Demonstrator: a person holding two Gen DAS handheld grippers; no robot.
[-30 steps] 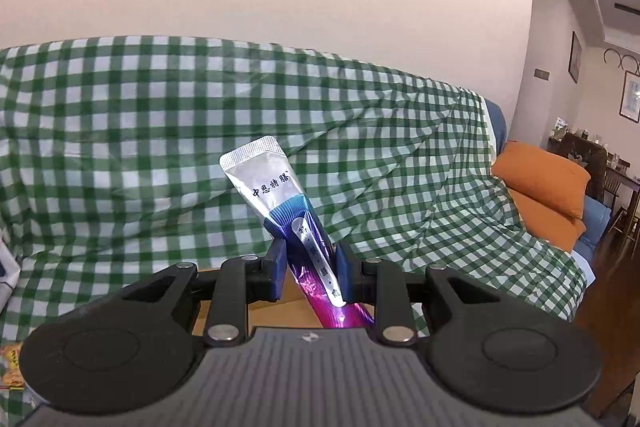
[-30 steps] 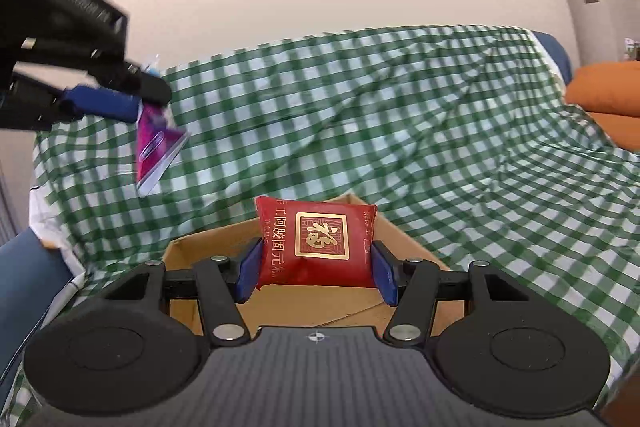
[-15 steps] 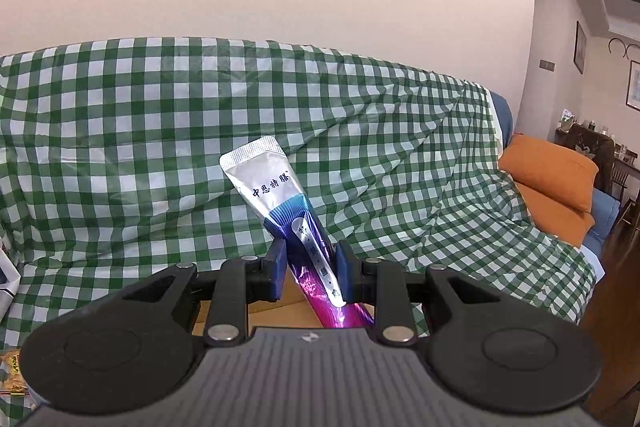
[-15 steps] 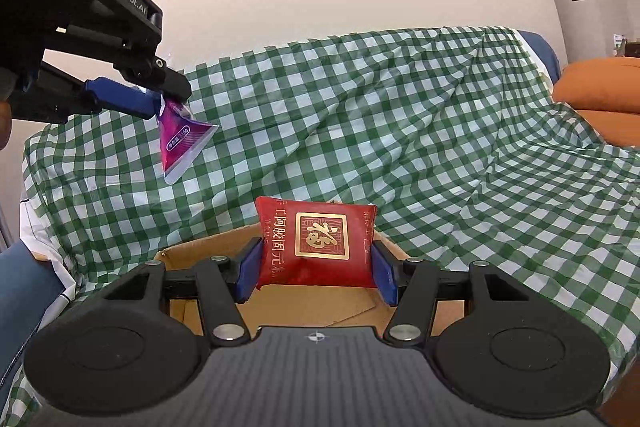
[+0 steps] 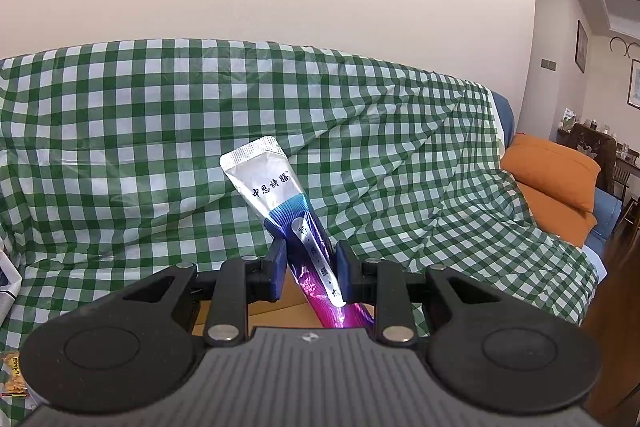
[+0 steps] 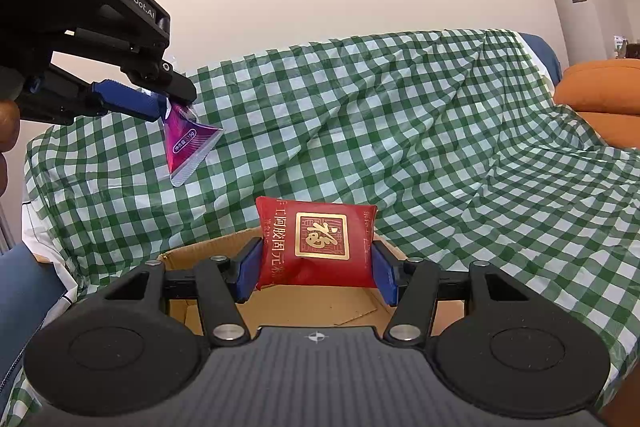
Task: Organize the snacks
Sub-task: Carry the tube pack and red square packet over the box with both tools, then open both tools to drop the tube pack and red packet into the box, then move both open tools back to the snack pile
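Right wrist view: the right gripper (image 6: 316, 269) pinches a red snack packet (image 6: 318, 247), long axis across the jaws, over the open cardboard box (image 6: 332, 307) at 6 o'clock. Farther off at 10 o'clock, the left gripper (image 6: 170, 103) clamps a purple sachet (image 6: 186, 145), probably beyond the box rim, so the right hand is nearer.

Left gripper (image 5: 310, 269) raised and tilted slightly downward, jaws drawn narrowly together and clamped on a held item, right gripper (image 6: 316, 267) kept lower, nearly level, jaws set about half apart and pressed against a held item.
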